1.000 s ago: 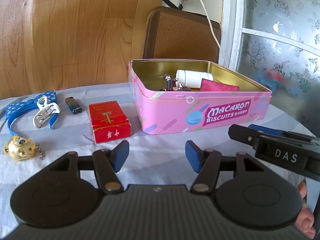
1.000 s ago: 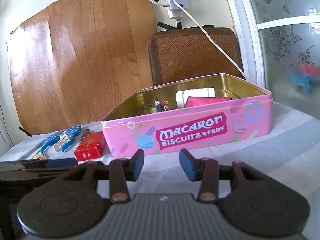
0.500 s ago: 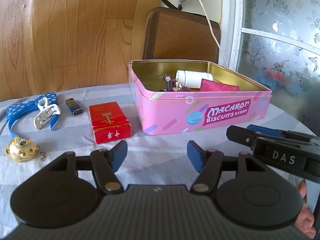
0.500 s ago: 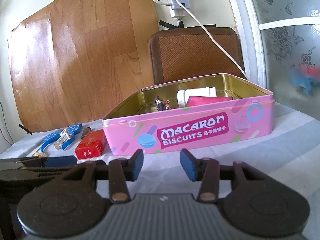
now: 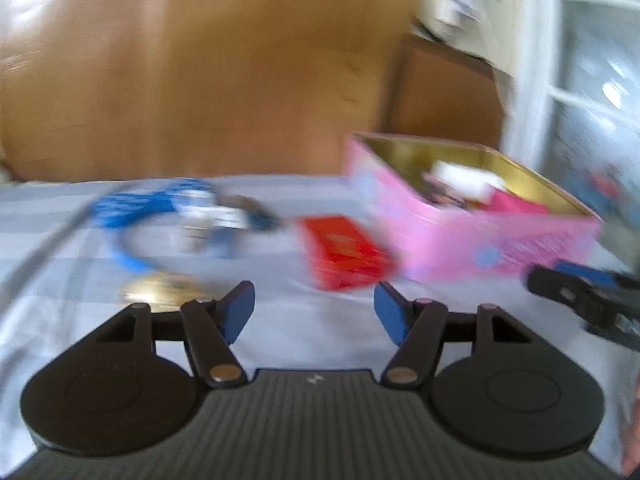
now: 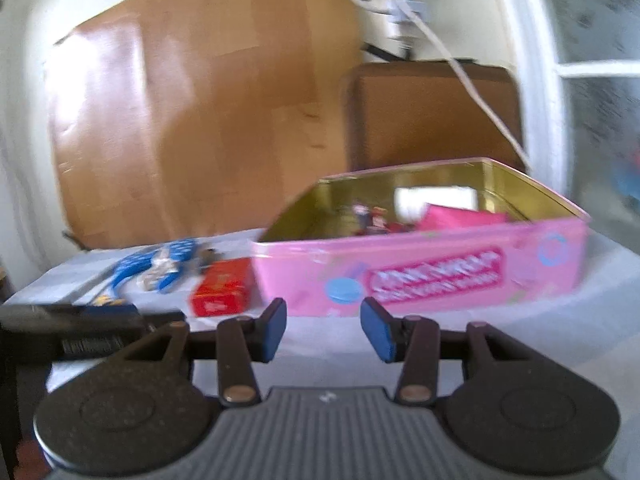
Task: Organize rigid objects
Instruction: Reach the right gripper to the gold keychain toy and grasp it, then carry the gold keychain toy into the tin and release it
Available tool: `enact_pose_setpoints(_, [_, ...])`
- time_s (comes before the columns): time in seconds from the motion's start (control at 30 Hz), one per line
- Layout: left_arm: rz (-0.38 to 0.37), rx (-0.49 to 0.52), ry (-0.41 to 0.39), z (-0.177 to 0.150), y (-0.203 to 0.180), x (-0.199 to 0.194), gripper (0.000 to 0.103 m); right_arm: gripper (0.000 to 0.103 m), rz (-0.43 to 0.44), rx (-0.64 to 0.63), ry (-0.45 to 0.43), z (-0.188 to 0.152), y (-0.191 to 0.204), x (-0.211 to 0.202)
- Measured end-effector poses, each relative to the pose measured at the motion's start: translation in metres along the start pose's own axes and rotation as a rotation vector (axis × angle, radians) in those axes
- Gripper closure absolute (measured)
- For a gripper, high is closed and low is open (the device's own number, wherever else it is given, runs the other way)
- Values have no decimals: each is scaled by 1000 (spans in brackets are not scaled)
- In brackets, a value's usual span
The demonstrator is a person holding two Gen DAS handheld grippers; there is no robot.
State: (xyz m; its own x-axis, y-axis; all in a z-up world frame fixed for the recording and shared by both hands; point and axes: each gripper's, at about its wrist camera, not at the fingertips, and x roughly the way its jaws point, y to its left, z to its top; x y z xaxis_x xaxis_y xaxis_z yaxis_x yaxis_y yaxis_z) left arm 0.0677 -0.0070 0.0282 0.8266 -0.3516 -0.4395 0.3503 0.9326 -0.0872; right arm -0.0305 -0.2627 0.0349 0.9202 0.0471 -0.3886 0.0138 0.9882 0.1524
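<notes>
On the tabletop (image 5: 300,340), covered in a pale checked cloth, the open pink biscuit tin (image 6: 440,264) sits to the right with a white bottle (image 6: 434,200) and a pink packet (image 6: 456,218) inside, and a red box (image 5: 344,254) lies just beside its left wall. Farther left lie a blue dotted hairband (image 5: 132,210), what looks like a metal clip (image 5: 208,220) through the blur, and a yellowish trinket (image 5: 168,292). The left gripper (image 5: 314,312) hangs over the cloth with its fingers fairly wide apart and empty, while the right gripper (image 6: 323,330) faces the tin's front wall, fingers spread more narrowly and likewise gripping nothing.
</notes>
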Motion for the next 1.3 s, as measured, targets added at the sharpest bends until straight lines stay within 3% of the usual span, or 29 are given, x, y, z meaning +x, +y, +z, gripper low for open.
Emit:
enact_pose_setpoints(0.2, [299, -111, -67, -1, 87, -15, 35, 57, 164, -103, 50, 9, 52, 25])
enact_pose_setpoints(0.27, [343, -170, -62, -7, 109, -15, 35, 57, 243, -116, 108, 12, 72, 42])
enact_pose_setpoints(0.37, [306, -297, -68, -8, 130, -18, 35, 57, 328, -170, 166, 14, 105, 64])
enact_pose_setpoints(0.47, [306, -295, -71, -6, 129, -17, 35, 51, 393, -236, 210, 14, 139, 82])
enact_pose_setpoints(0.67, [291, -295, -79, -8, 131, -18, 35, 43, 424, -411, 238, 7, 192, 123])
enact_pose_setpoints(0.8, [281, -296, -83, -8, 131, -17, 34, 55, 423, -481, 275, 2, 203, 147])
enact_pose_setpoints(1.03, [235, -251, -88, -8, 125, -17, 32, 56, 424, -471, 255, -1, 164, 103])
enact_pose_setpoints(1.17, [184, -165, -53, -5, 107, -16, 32, 56, 352, -475, 220, -10, 117, 59])
enact_pose_setpoints(1.23, [69, -163, -13, -3, 89, -15, 32, 55, 298, -452, 225, -15, 94, 43])
enact_pose_setpoints(1.3, [-94, -165, 40, 0, 61, -14, 32, 55, 246, -417, 227, -20, 68, 26])
